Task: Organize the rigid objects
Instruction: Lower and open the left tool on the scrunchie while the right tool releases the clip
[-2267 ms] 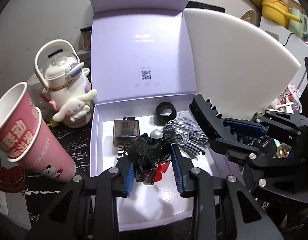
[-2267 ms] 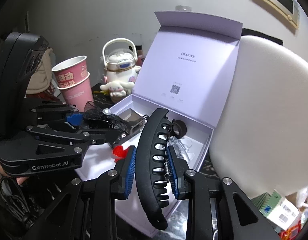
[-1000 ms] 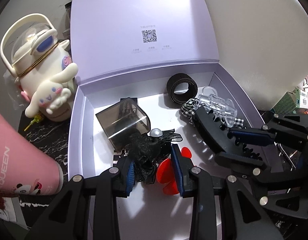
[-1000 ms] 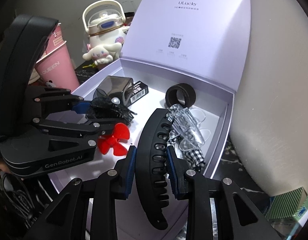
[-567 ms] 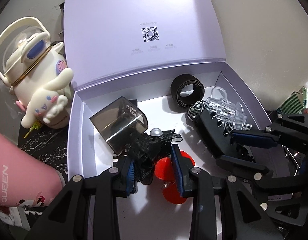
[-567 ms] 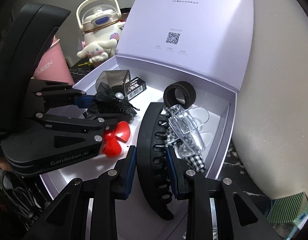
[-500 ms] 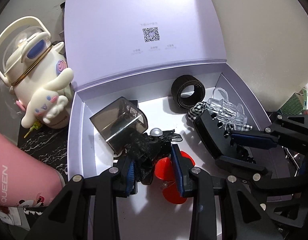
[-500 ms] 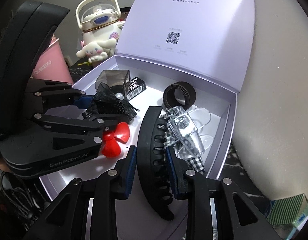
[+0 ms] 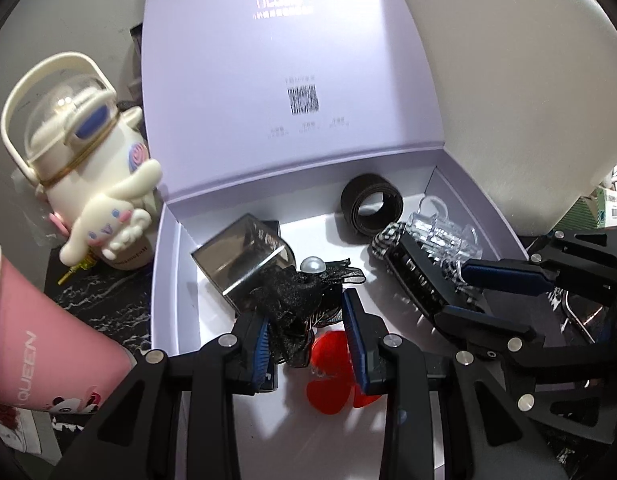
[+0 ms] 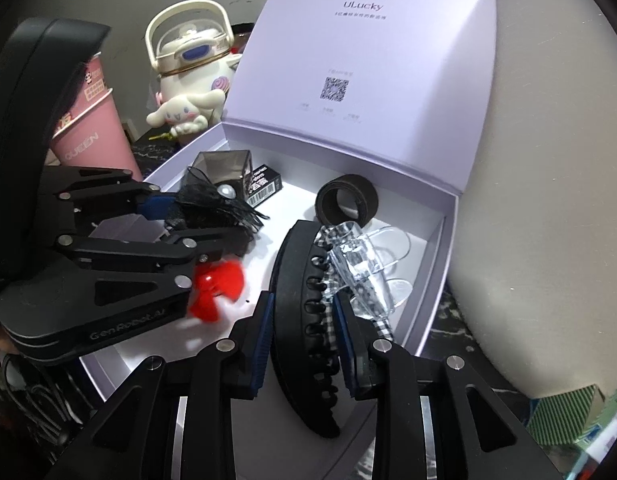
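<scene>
- My right tongs (image 10: 302, 320) are clamped on a long black toothed plastic hair claw (image 10: 304, 312), its long axis running away from me, curved, over the open lilac cardboard box (image 10: 436, 264).
- My left tongs (image 9: 306, 330) grip a black lace hair bow with a pearl (image 9: 296, 296), above a red plastic clip (image 9: 332, 364) on the box floor.

A cream plastic kettle-shaped bottle with a looped handle and a white long-eared cartoon figure on its front (image 9: 96, 196) stands on the black marble-patterned worktop (image 9: 100, 300). Near it, toward the camera, stands a pink paper cup printed "QUEEN" (image 9: 40, 344); in the right wrist view a second pink cup is stacked into it. A large white rounded foam board (image 10: 548, 184) stands upright. A green striped carton (image 10: 564, 416) lies at the lower right.
</scene>
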Action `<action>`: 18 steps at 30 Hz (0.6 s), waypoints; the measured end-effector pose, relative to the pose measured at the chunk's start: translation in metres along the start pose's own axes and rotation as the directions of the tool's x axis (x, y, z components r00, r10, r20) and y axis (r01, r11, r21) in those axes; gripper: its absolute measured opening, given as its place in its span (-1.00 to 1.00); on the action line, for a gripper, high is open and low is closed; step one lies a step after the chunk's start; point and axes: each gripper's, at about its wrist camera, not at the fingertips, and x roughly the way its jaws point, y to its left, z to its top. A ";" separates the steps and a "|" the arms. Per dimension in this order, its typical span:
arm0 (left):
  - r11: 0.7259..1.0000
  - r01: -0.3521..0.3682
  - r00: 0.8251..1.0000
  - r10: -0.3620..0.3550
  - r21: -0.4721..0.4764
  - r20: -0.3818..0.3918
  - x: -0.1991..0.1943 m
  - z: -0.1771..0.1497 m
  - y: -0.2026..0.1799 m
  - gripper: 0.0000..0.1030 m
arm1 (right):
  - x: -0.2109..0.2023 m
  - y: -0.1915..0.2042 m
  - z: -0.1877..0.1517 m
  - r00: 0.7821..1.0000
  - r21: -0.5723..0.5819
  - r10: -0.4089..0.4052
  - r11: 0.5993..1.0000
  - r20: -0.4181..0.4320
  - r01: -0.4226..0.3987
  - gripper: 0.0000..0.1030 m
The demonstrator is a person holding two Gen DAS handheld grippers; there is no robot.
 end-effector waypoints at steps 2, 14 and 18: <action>1.000 -0.003 1.000 0.003 -0.005 0.007 -0.004 0.001 0.000 -0.37 | -0.002 0.000 0.000 1.000 -0.001 -0.009 1.000 0.004 0.009 -0.37; 0.997 -0.068 0.998 0.068 -0.033 -0.002 -0.014 -0.002 0.004 0.85 | -0.013 -0.006 -0.004 0.999 0.028 -0.046 0.999 0.023 0.046 0.19; 0.997 -0.070 0.997 0.069 -0.045 -0.017 -0.016 -0.007 0.006 0.85 | -0.013 -0.003 -0.004 0.998 0.025 -0.057 0.998 0.024 0.056 0.19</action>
